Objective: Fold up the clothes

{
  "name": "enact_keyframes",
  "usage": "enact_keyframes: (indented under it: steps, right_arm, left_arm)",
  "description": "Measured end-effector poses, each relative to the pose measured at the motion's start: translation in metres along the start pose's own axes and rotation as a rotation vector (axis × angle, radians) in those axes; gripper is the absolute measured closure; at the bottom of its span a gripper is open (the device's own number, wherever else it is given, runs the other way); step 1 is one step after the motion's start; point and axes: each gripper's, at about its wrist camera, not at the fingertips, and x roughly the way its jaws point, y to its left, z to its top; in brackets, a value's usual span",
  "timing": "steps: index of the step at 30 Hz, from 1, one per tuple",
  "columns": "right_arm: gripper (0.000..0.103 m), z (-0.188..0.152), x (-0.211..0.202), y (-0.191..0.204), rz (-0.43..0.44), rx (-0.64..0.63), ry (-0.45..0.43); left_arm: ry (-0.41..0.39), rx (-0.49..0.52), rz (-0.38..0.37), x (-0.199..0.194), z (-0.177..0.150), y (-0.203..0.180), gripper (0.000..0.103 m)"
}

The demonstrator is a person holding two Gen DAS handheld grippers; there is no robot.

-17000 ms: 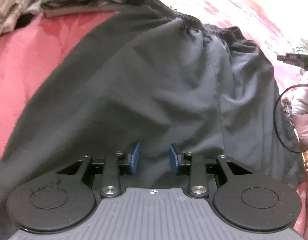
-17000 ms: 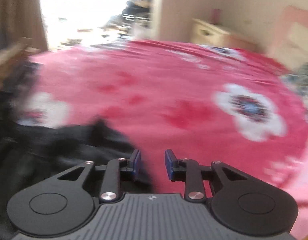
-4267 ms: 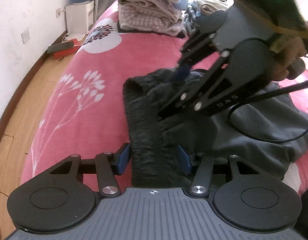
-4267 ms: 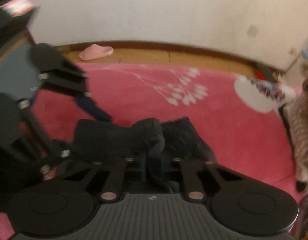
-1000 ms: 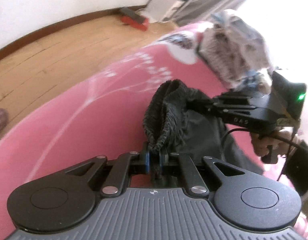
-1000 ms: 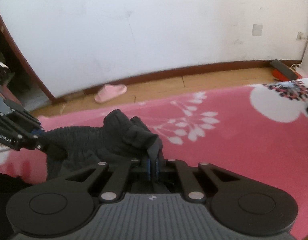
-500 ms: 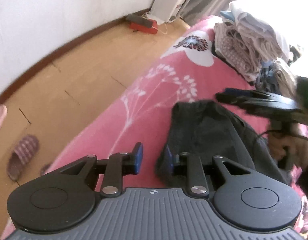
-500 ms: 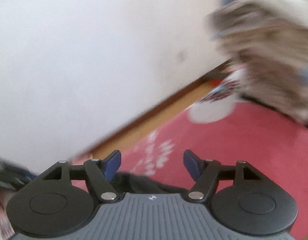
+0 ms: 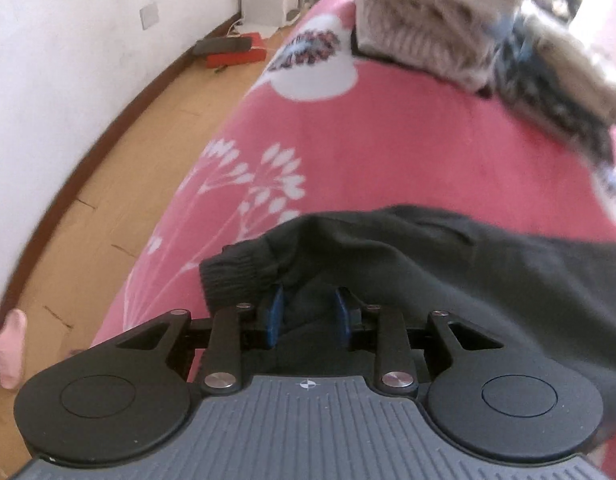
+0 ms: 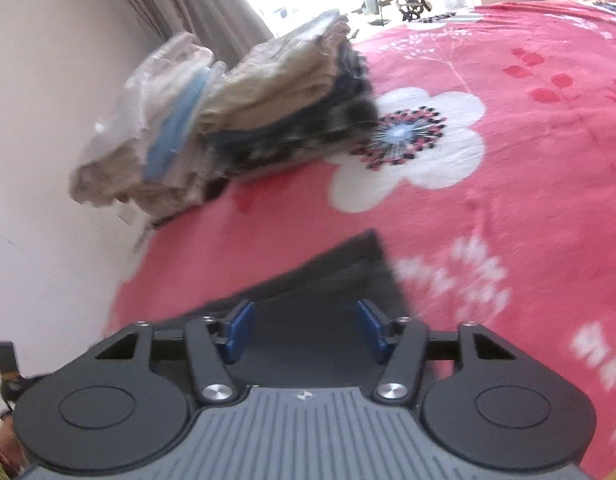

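Left wrist view takes in most of the scene, and the biggest thing in it is the bed point(image 9: 408, 128), covered in a pink spread with white flowers, which serves as the folding surface. Its near edge runs beside a wooden floor point(image 9: 119, 184) and a white wall point(image 9: 67, 40), so the work sits close to that side, within easy reach of the person standing there.

Next in size is the dark garment point(image 9: 448, 264), lying flat on the spread with a ribbed cuff or hem point(image 9: 235, 276) pointing toward the bed's edge. In the right wrist view the same garment point(image 10: 328, 276) shows a straight edge and a square corner, which suggests to me that it has been folded at least once and laid down to be squared up; I judge the fold partly done, not finished.

A stack of folded clothes point(image 9: 468, 28), pale knits over dark checked pieces, sits at the far end of the bed near the wall, well apart from the dark garment. It is probably kept there so finished items stay out of the working area.

Smallest are the tools. The left tool point(image 9: 308, 312) hovers over the garment just beside the ribbed hem, its jaws a little apart and opening, with dark cloth seen between them but no pad pressing on it. The right tool point(image 10: 305, 330) hangs above the garment's other end, jaws wide apart yet closing, nothing pinched.
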Motion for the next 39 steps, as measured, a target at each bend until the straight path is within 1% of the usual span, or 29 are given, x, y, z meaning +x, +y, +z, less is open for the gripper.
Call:
enact_keyframes:
  steps: [1,4,6,9,11,12,13,15,16,19,21,25,28,30,32,34,36,38,39]
  right_arm:
    - [0.049,0.003,0.006,-0.005,0.007,-0.013,0.007]
    - [0.053,0.014,0.039,-0.012,0.034,-0.058,0.049]
    - [0.056,0.015,0.058,-0.012,0.019,-0.111,0.079]
    - [0.058,0.019,0.084,-0.013,-0.014,-0.176,0.117]
    - [0.063,0.018,0.097,-0.016,-0.021,-0.198,0.146]
    - [0.072,0.016,0.1,-0.016,-0.024,-0.211,0.152]
    - [0.085,0.015,0.101,-0.016,-0.025,-0.225,0.154]
    - [0.1,0.014,0.097,-0.013,-0.021,-0.265,0.143]
    - [0.1,0.014,0.093,-0.01,-0.016,-0.283,0.128]
    - [0.1,0.019,0.073,0.003,-0.02,-0.358,0.028]
    - [0.1,0.027,0.07,0.009,-0.024,-0.391,-0.022]
    - [0.1,0.036,0.092,0.004,-0.038,-0.396,-0.009]
    - [0.1,0.032,0.112,-0.005,-0.058,-0.406,0.003]
    - [0.099,0.027,0.127,-0.008,-0.095,-0.439,0.012]
    - [0.099,0.025,0.134,-0.014,-0.099,-0.45,0.01]
    - [0.092,0.036,0.126,-0.025,-0.088,-0.358,0.011]
    - [0.091,0.049,0.105,-0.047,-0.133,-0.228,-0.031]
    - [0.087,0.057,0.071,-0.081,-0.152,-0.071,-0.076]
    - [0.087,0.058,0.051,-0.093,-0.158,-0.031,-0.091]
  left_arm:
    - [0.006,0.001,0.016,0.004,-0.001,-0.002,0.075]
    - [0.011,-0.003,0.04,0.006,-0.002,-0.005,0.074]
    - [0.015,0.015,0.056,0.008,-0.003,-0.009,0.074]
    - [0.021,0.047,0.081,0.01,-0.003,-0.015,0.074]
    - [0.025,0.059,0.092,0.011,-0.003,-0.017,0.074]
    - [0.027,0.063,0.096,0.011,-0.003,-0.017,0.074]
    - [0.029,0.065,0.098,0.012,-0.002,-0.018,0.073]
    - [0.034,0.072,0.102,0.013,-0.002,-0.019,0.073]
    - [0.036,0.079,0.105,0.013,-0.002,-0.019,0.073]
    - [0.041,0.098,0.115,0.014,-0.002,-0.022,0.073]
    - [0.039,0.115,0.124,0.015,-0.002,-0.024,0.072]
    - [0.037,0.142,0.147,0.016,-0.002,-0.029,0.072]
    - [0.034,0.163,0.164,0.017,-0.001,-0.033,0.071]
    - [0.033,0.179,0.173,0.018,-0.001,-0.036,0.071]
    - [0.033,0.191,0.176,0.018,-0.002,-0.037,0.071]
    - [0.033,0.194,0.176,0.019,-0.002,-0.037,0.071]
    - [0.037,0.203,0.179,0.019,-0.002,-0.038,0.071]
    - [0.049,0.219,0.183,0.02,0.0,-0.04,0.07]
    - [0.057,0.224,0.182,0.02,0.002,-0.04,0.07]
